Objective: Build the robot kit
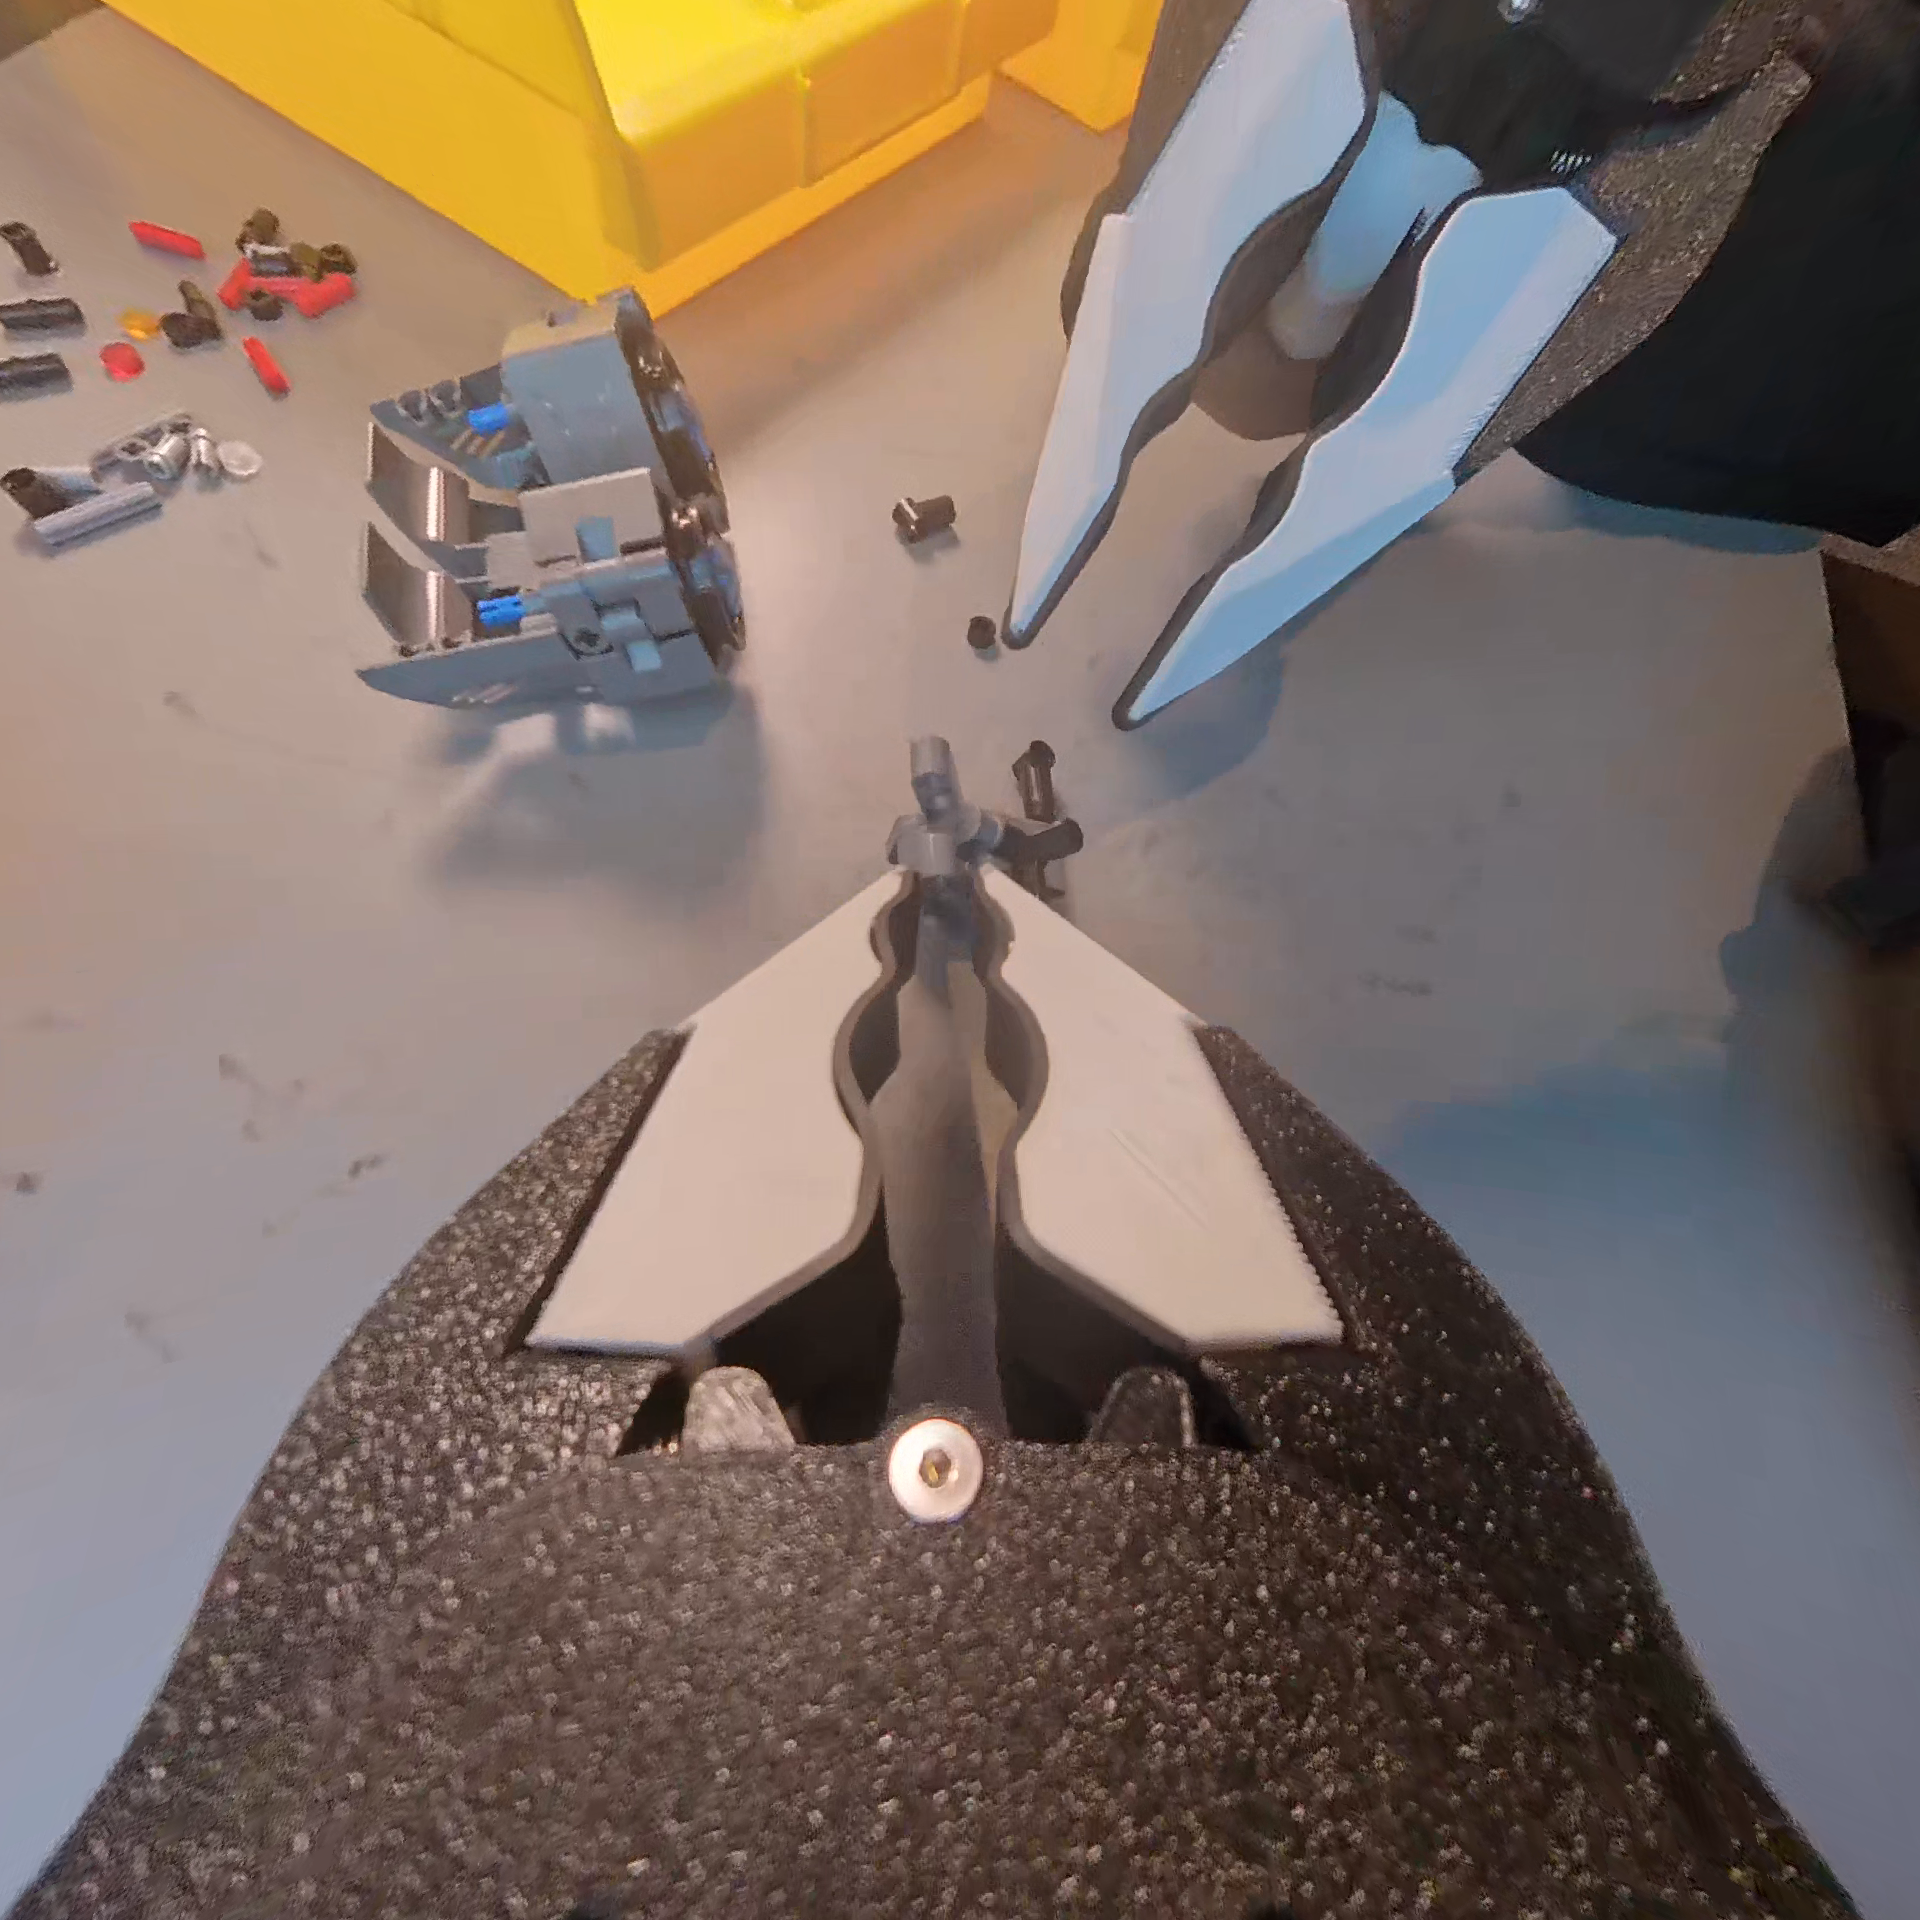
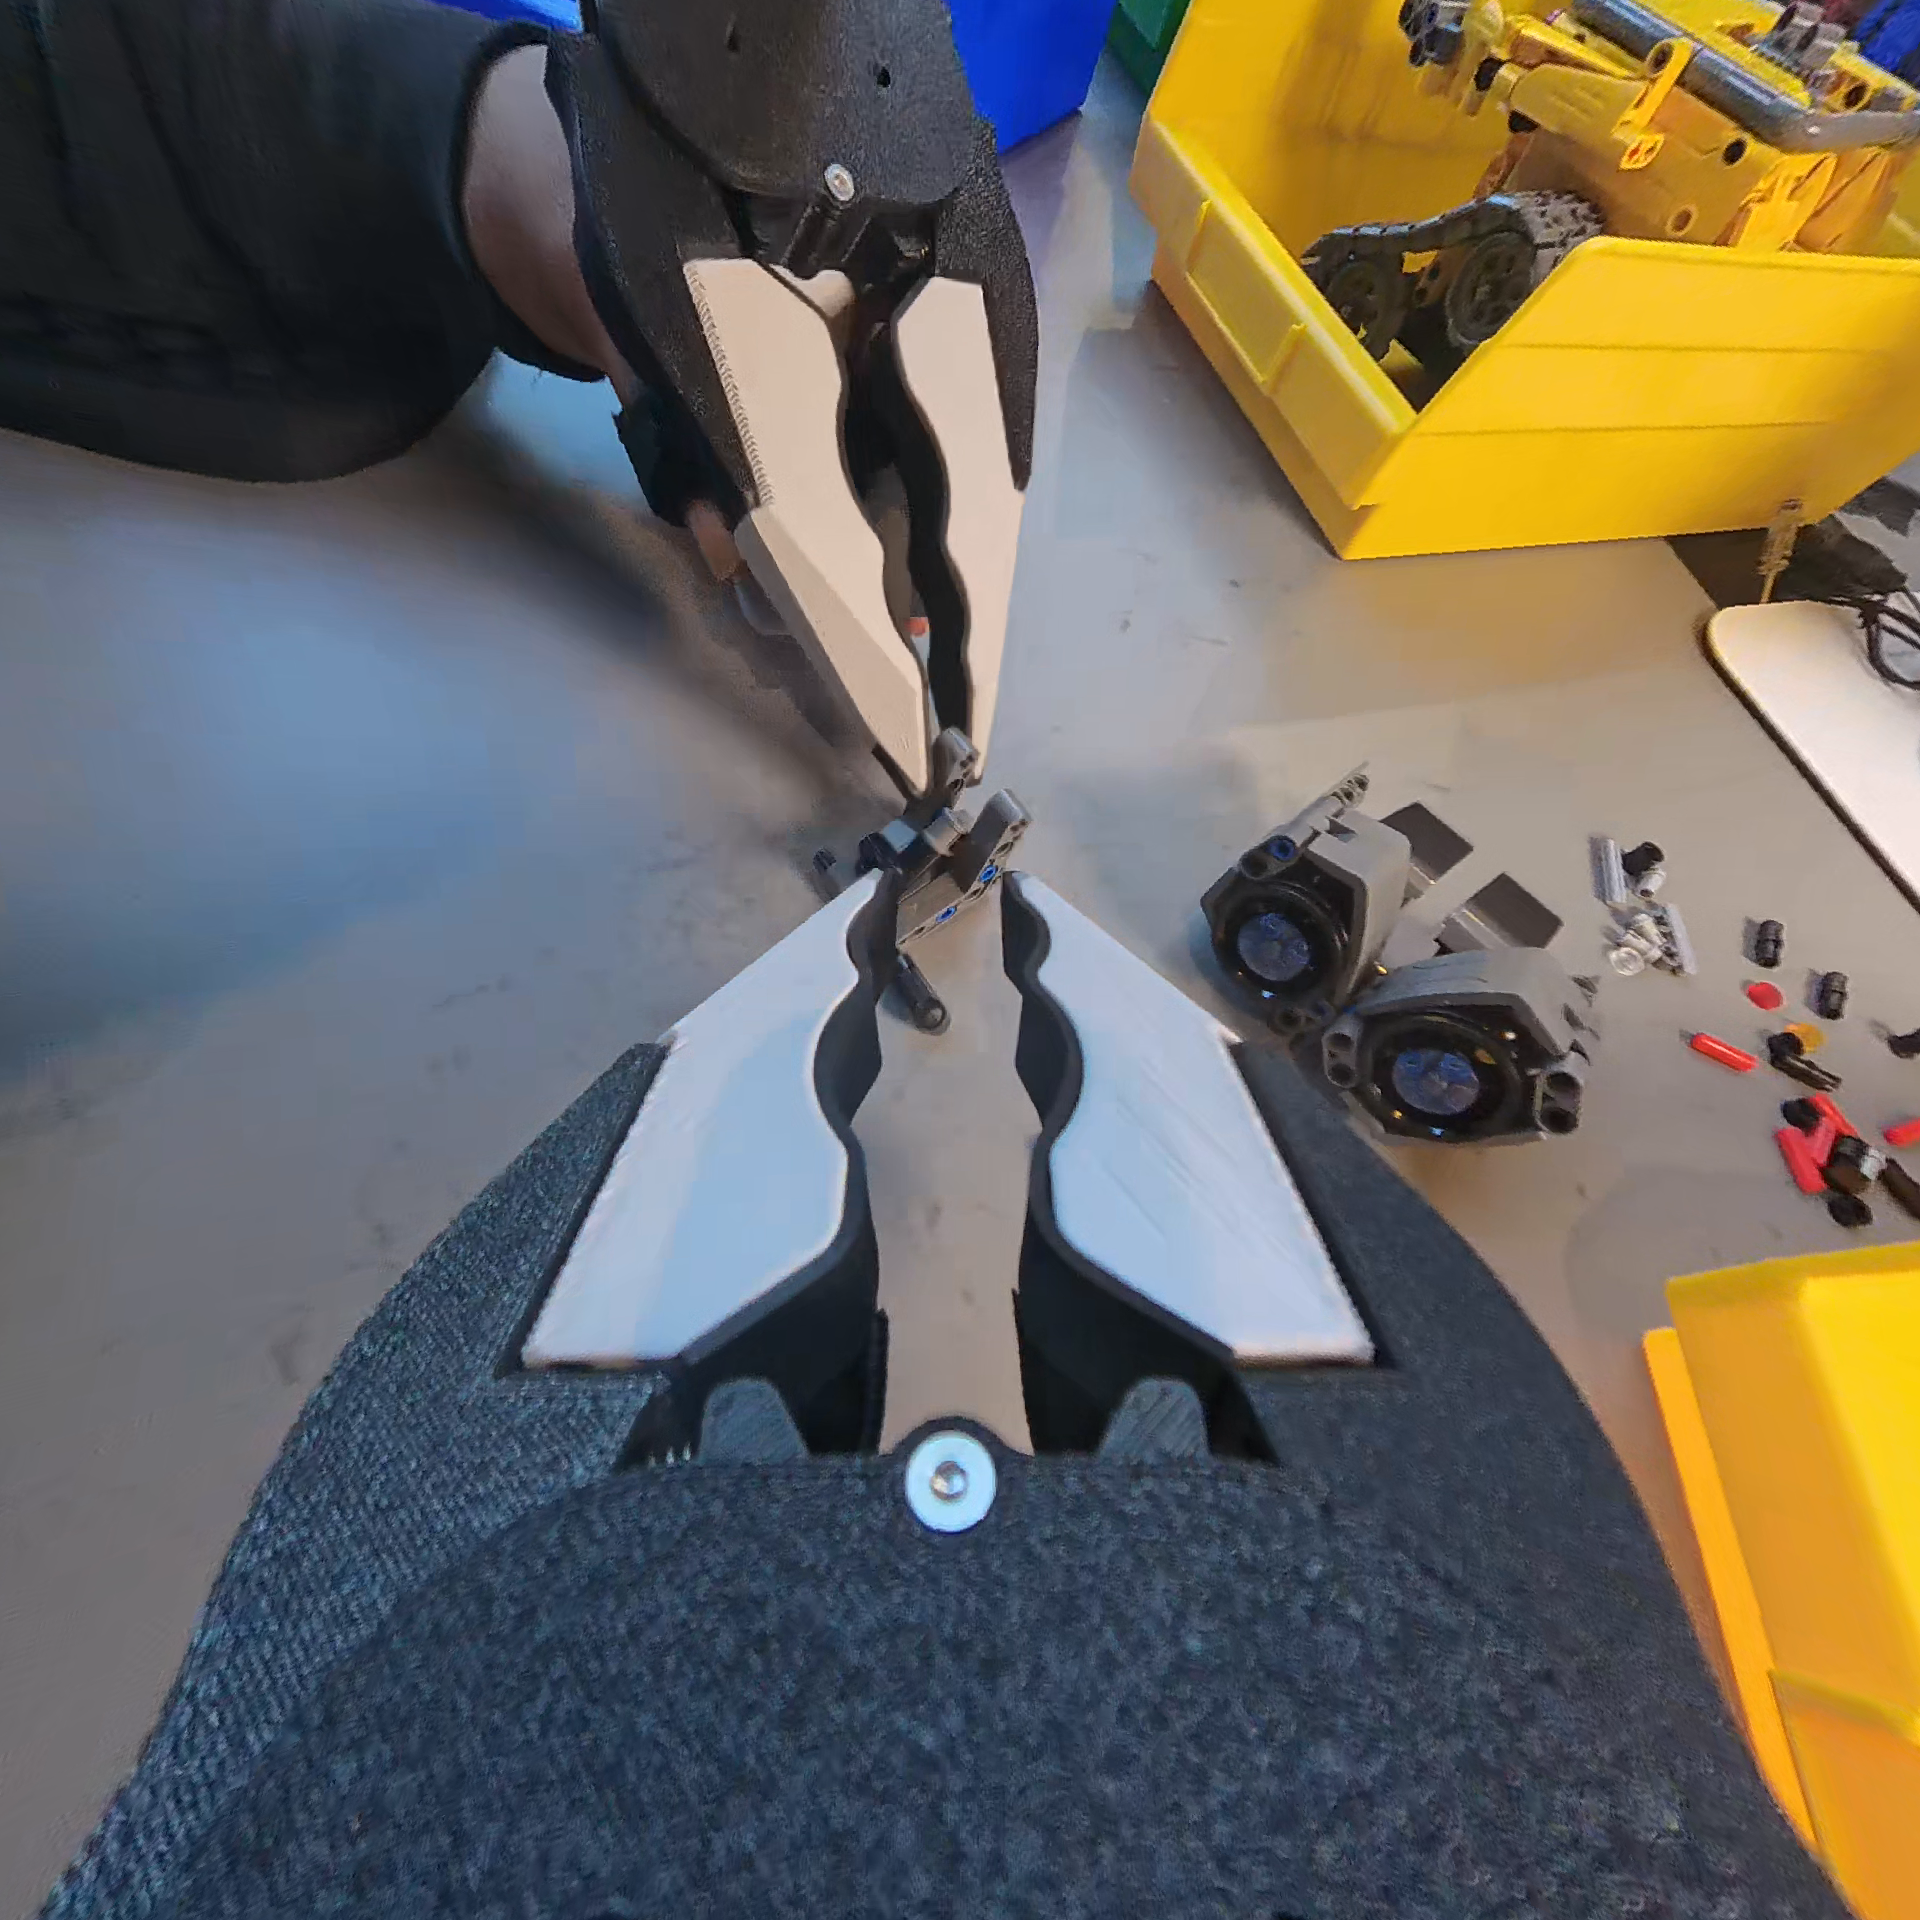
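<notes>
— At far left on the grey table (image 1: pixel 312 987): loose small parts (image 1: pixel 156 343), red, black and grey, scattered. Just right of them, a grey motor block (image 1: pixel 561 509), two round-faced units joined side by side, lying on its side. Behind, a yellow bin (image 1: pixel 727 135).

— And mid-table?

— Left gripper (image 1: pixel 940 883), jaws pressed together on a small grey connector piece (image 1: pixel 932 821). Held just above the table, near the middle, well apart from the motor block. Built of short grey beams with black pins sticking out, blue dots on one face.

— Anything beside it?

— Two stray black pins (image 1: pixel 925 516) on the table, a little beyond. Another lying between the other tool's fingers, seen from the right wrist.

— Further right?

— Right gripper (image 1: pixel 1070 675), jaws apart, holding nothing, tips low near one of the pins. From its own camera, fingers either side of the connector piece; touching or not, cannot tell.

— Far right?

— From the right wrist view, a second yellow bin (image 2: pixel 1403 447) with a yellow tracked model (image 2: pixel 1558 208) inside.
</notes>
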A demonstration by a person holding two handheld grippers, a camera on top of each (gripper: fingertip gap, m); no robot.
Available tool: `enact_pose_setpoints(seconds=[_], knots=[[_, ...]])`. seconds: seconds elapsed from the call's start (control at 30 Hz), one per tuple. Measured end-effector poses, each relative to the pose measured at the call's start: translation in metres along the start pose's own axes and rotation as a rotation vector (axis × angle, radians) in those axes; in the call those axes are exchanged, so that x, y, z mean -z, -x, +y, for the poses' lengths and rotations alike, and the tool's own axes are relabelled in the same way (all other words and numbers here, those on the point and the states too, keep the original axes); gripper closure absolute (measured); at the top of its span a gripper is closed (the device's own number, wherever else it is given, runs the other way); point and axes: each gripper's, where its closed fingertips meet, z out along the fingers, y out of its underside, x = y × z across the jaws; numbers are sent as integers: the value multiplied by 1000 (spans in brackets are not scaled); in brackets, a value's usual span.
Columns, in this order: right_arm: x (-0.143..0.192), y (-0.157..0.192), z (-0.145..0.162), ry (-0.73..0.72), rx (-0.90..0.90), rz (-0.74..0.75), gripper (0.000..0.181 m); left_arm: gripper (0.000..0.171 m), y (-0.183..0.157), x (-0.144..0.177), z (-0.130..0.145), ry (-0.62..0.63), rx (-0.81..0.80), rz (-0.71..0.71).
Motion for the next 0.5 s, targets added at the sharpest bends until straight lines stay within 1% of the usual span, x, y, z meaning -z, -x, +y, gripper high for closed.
enact_pose_setpoints(seconds=[0.07, 0.13, 0.27, 0.33, 0.4, 0.5], knots=[[-2, 1, 2, 11, 7, -2, 163, 164, 0, 0, -1, -2, -21, 1], [-3, 2, 4, 17, 9, -7, 163, 165, 5, 5, -6, -26, -57, -34], [-1, 2, 1, -4, 4, -5, 162, 165, 13, 18, -13, -81, -200, -118], [0, 5, -3, -27, -12, -22, 162, 165, 15, 20, -15, -90, -252, -156], [0, 7, -5, -36, -16, -30, 162, 165, 13, 20, -16, -94, -278, -156], [-1, 9, -4, -22, 1, -29, 162, 165, 9, 13, -7, -54, -245, -105]])
